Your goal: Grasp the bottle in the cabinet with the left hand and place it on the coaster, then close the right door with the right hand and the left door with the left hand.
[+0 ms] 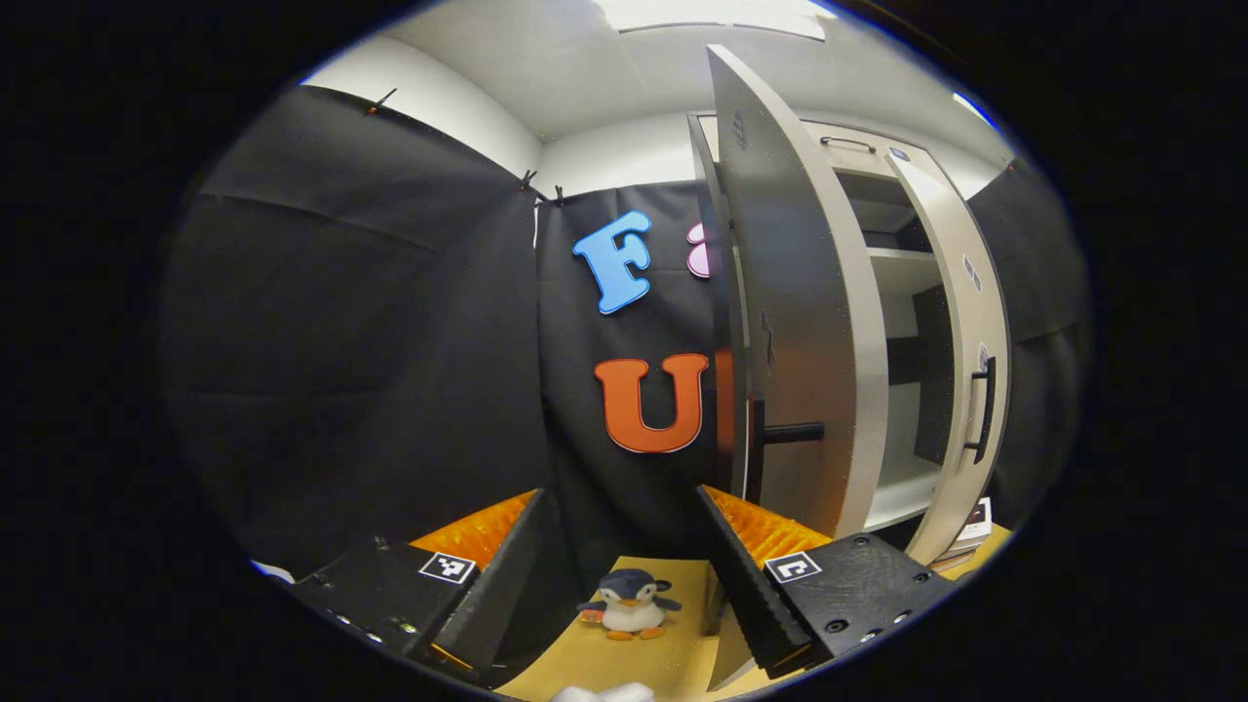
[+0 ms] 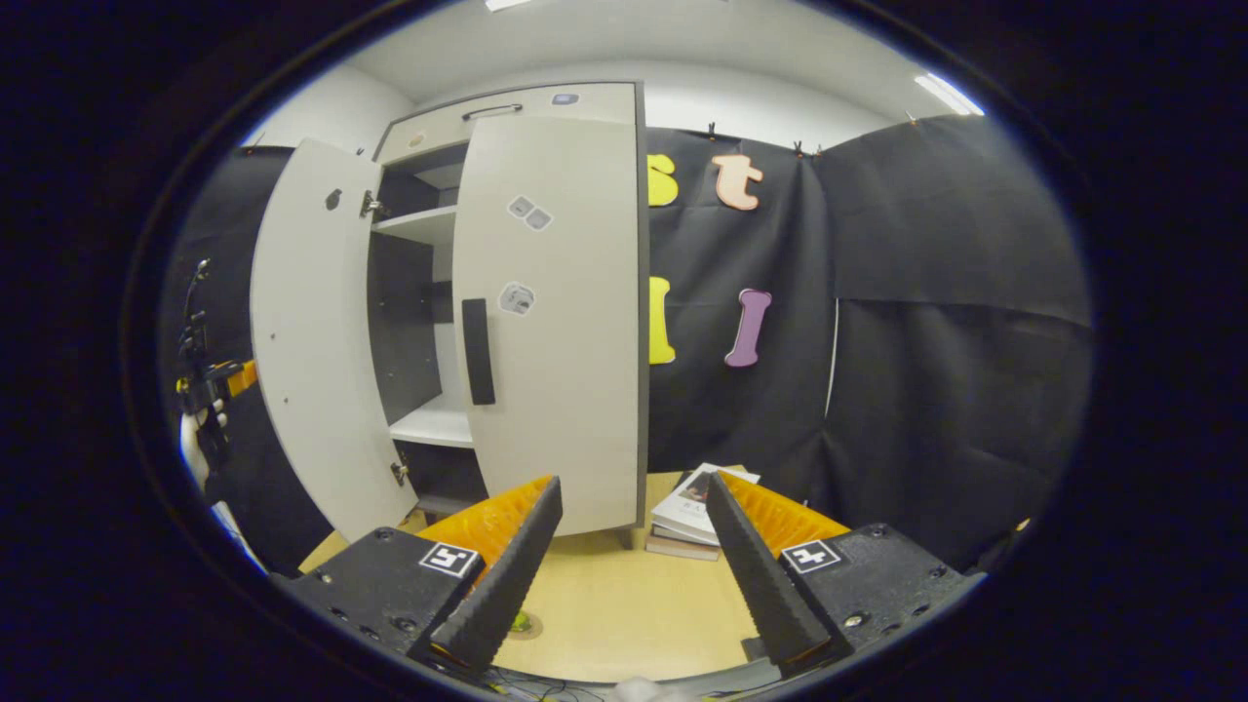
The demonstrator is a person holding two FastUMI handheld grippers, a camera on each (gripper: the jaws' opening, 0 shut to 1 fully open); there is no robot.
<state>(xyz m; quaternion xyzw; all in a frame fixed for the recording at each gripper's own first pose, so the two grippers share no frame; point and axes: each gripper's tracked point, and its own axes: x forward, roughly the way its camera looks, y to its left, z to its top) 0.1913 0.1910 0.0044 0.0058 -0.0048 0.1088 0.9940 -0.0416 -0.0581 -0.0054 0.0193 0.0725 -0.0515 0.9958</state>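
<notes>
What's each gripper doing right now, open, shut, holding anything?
Left gripper: open, holding nothing.
Right gripper: open, holding nothing.

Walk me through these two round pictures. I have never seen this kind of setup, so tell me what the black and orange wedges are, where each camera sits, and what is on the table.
No robot here: a person holds a two-finger gripper in each hand, and each carries a fisheye camera looking forward along its own fingers. The wedges at the bottom are those fingers.

In the left gripper view, the left gripper is open and holds nothing. It sits behind the cabinet's left door, which stands wide open. Beyond its fingers a toy penguin stands on the wooden table.

In the right gripper view, the right gripper is also open and empty. It faces the cabinet's right door, which looks nearly shut. Some books lie stacked on the table beside the cabinet. At the far left edge you can see the other gripper and the hand holding it.
</notes>
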